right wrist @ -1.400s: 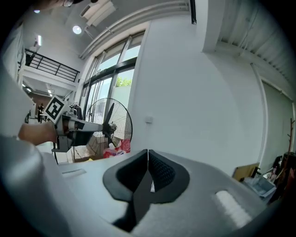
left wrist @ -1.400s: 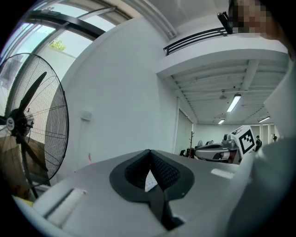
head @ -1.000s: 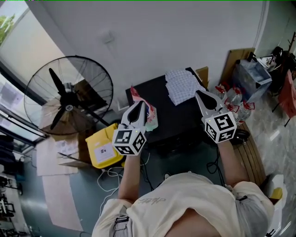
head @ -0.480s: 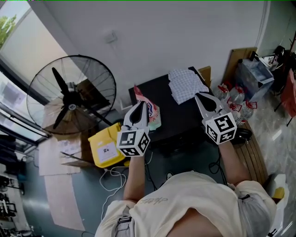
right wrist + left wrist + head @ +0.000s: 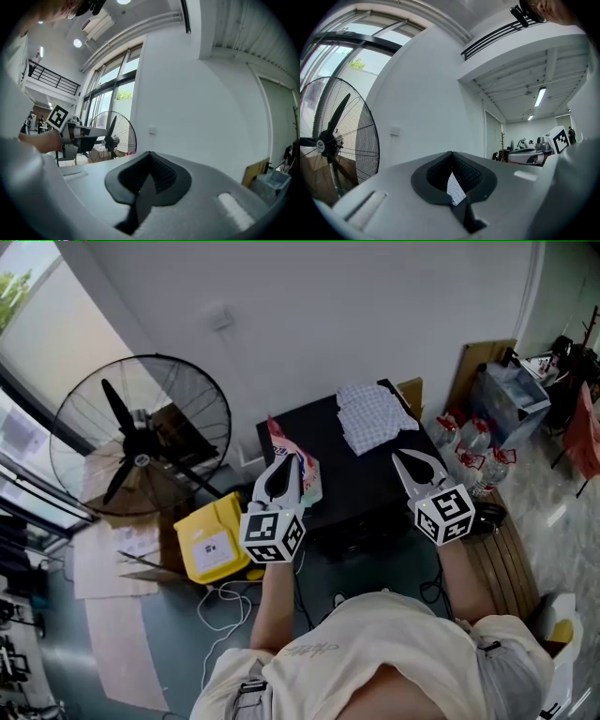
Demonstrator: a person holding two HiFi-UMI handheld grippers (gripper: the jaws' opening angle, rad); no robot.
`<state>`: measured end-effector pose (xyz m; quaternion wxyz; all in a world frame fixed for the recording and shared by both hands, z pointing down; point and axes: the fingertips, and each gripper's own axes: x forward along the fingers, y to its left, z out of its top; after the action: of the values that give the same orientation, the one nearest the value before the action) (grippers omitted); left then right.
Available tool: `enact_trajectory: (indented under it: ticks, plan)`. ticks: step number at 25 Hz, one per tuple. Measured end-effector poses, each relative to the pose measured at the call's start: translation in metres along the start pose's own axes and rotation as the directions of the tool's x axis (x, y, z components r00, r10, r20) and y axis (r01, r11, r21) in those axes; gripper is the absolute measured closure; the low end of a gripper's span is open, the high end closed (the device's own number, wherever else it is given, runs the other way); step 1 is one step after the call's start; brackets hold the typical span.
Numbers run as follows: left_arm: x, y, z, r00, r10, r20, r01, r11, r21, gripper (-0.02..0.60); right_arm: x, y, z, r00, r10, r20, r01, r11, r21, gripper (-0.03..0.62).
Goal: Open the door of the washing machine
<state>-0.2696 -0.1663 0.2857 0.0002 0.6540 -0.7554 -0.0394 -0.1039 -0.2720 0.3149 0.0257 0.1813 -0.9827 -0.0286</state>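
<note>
The washing machine, a squat black box-shaped cabinet (image 5: 361,486) standing on the floor against the white wall, lies ahead of and below the person, between the two arms as the head view frames it. The left hand-held gripper (image 5: 284,463) hangs over the cabinet's left front corner and the right hand-held gripper (image 5: 418,461) over its right front edge, so neither is clearly the nearer. Both have their jaws pressed together at the tips with nothing pinched. Both gripper views look out at the wall and show no part of the machine, so it sits beneath their line of aim and reaching its front would call for a drop. The cabinet's longer side runs across the view, rising a little toward the right, and its dark front face turns toward the person. That face is steeply foreshortened, so I cannot tell where the door sits or whether it is shut or ajar. The top carries a crumpled white checked cloth (image 5: 373,415) toward the back right and a pink patterned packet (image 5: 309,482) at the left edge, just beside the left hand-held gripper.
</note>
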Motion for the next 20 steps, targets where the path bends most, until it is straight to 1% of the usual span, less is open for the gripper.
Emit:
enact_trajectory:
  ticks: [3, 8, 14, 20]
  plan:
    - [-0.002, -0.001, -0.003, 1.000, 0.002, -0.001, -0.002, 1.000, -0.007, 0.563, -0.003, 0.001, 0.002, 1.000, 0.008, 0.012, -0.008, 0.999, 0.034, 0.594]
    - [-0.008, -0.007, -0.016, 1.000, -0.012, -0.026, 0.011, 1.000, -0.020, 0.563, -0.005, 0.008, 0.005, 1.000, 0.017, 0.016, -0.017, 1.000, 0.005, 0.594]
    - [-0.012, -0.004, -0.020, 0.999, -0.012, -0.035, 0.011, 1.000, -0.018, 0.563, -0.008, 0.011, 0.006, 0.999, 0.020, 0.030, -0.021, 0.999, 0.032, 0.594]
    - [-0.014, -0.003, -0.025, 0.999, -0.018, -0.039, 0.017, 0.999, -0.028, 0.563, -0.010, 0.010, 0.004, 1.000, 0.005, 0.026, -0.006, 1.000, 0.029, 0.594]
